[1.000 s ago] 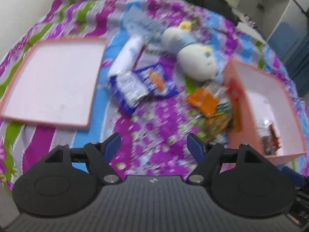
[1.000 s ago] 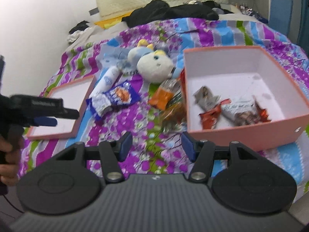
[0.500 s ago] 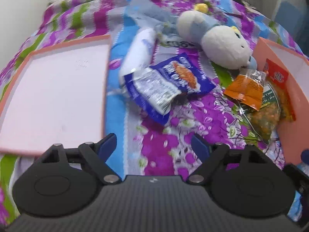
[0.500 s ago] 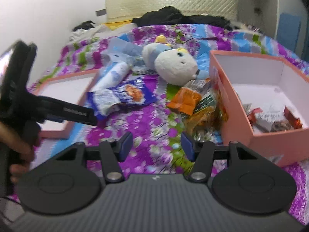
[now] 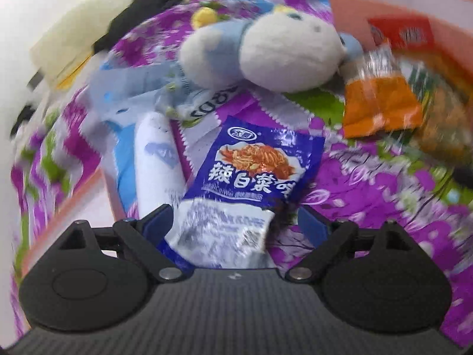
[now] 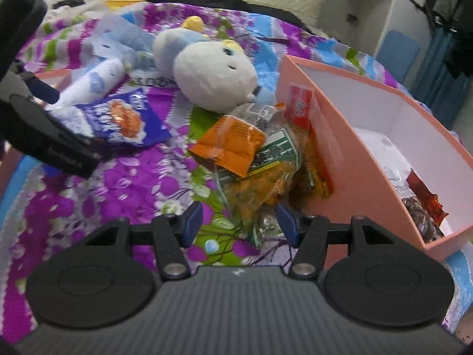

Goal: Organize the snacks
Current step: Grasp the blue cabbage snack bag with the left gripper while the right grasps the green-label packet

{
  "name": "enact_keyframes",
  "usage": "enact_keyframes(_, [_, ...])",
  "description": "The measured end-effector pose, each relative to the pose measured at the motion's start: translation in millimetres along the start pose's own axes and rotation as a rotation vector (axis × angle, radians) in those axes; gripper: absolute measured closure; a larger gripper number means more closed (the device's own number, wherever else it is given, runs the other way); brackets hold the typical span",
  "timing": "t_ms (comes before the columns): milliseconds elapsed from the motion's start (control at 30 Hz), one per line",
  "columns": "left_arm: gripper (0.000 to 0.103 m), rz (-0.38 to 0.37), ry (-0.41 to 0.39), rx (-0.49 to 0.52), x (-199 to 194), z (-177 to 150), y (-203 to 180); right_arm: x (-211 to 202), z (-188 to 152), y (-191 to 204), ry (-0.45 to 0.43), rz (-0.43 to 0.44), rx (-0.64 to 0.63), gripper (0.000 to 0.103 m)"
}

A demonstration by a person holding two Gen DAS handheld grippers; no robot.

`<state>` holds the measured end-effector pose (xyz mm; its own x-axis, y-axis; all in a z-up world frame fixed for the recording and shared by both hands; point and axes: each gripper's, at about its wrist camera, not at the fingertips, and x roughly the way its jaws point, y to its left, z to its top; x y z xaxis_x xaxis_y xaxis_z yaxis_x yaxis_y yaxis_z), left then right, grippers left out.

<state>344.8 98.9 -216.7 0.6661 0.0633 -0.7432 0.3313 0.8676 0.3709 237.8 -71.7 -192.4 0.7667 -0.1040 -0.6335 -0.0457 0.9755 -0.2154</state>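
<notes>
- The left gripper stands wide, its jaws just having been opening; the silver end of the blue snack packet lies between them, not visibly pinched.
- The right gripper is about half open with nothing held, above a green-and-yellow packet on the bedspread.
- An orange packet lies on that pile, just beside the pink box.
- Behind them rests a plush toy, with a white tube beside the blue packet.
</notes>
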Motion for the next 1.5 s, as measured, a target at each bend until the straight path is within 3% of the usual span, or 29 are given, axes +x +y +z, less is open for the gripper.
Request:
enact_keyframes(267, [0.011,-0.073,0.094,0.103,34.9,4.4,1.8,26.8,5.0,8.0,0.028,-0.106,-0.060,0.046])
enact_keyframes(367, [0.022,-0.090,0.123,0.094,41.3,7.9,3.5,34.9,0.9,7.4,0.041,-0.144,-0.117,0.046])
enact_keyframes(533, [0.034,-0.129,0.163,0.023,48.9,13.8,8.6,38.6,4.4,0.1,0.071,-0.092,-0.145,0.048])
enact_keyframes(833, [0.058,-0.129,0.142,-0.071,29.2,16.7,10.6,36.9,8.2,-9.6,0.083,-0.020,-0.133,0.054])
enact_keyframes(1167, [0.059,-0.144,0.104,-0.233,-30.6,10.0,4.6,8.3,-1.6,-30.9,0.100,0.076,-0.028,0.057])
enact_keyframes(1333, [0.059,-0.148,0.098,-0.332,-71.2,-7.7,-14.4,-18.9,-13.3,-41.1,0.112,0.140,0.002,0.057])
enact_keyframes(1500, [0.059,-0.165,0.127,-0.469,-107.3,-33.5,-31.5,-47.0,-22.6,-54.0,0.150,0.256,0.095,0.057])
